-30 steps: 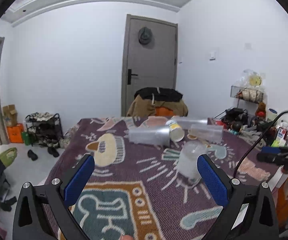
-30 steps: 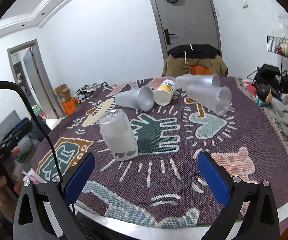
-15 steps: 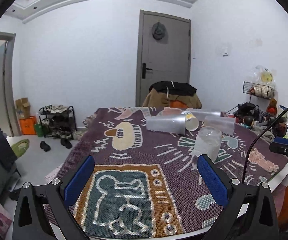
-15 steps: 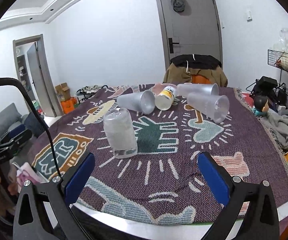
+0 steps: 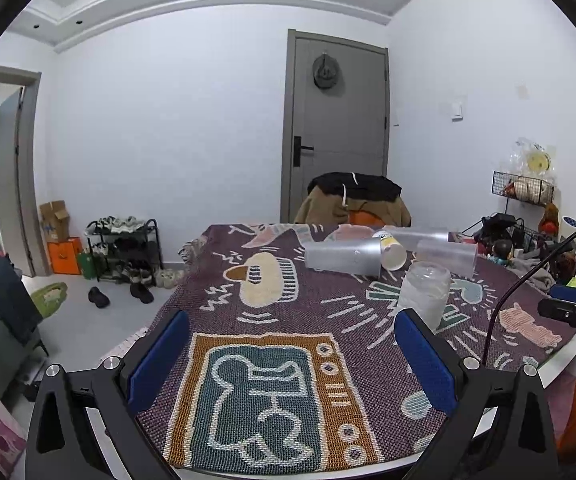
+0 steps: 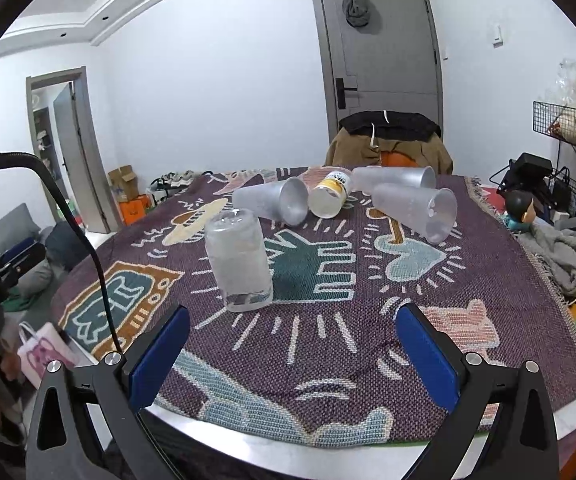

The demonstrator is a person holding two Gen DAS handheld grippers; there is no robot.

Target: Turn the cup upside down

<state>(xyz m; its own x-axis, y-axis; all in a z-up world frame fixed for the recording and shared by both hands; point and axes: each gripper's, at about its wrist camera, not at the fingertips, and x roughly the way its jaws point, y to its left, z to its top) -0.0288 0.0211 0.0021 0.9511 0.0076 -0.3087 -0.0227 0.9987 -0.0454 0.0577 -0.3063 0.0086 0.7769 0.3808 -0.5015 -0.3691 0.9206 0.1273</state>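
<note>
A frosted glass cup (image 6: 241, 258) stands upside down, mouth on the patterned cloth; it also shows in the left wrist view (image 5: 424, 293). My right gripper (image 6: 293, 346) is open and empty, near the table's front edge, apart from the cup. My left gripper (image 5: 291, 354) is open and empty over the cloth's near left part, with the cup beyond its right finger.
Three frosted plastic cups (image 6: 272, 201) (image 6: 418, 209) (image 6: 394, 179) and a yellow-labelled paper cup (image 6: 328, 195) lie on their sides at the back of the cloth (image 6: 368, 312). A chair with clothes (image 6: 388, 140) stands behind. Clutter (image 6: 556, 248) lies right of the table.
Both grippers have pulled back from the cup toward the table's near edges. The cup stays standing upside down on the cloth.
</note>
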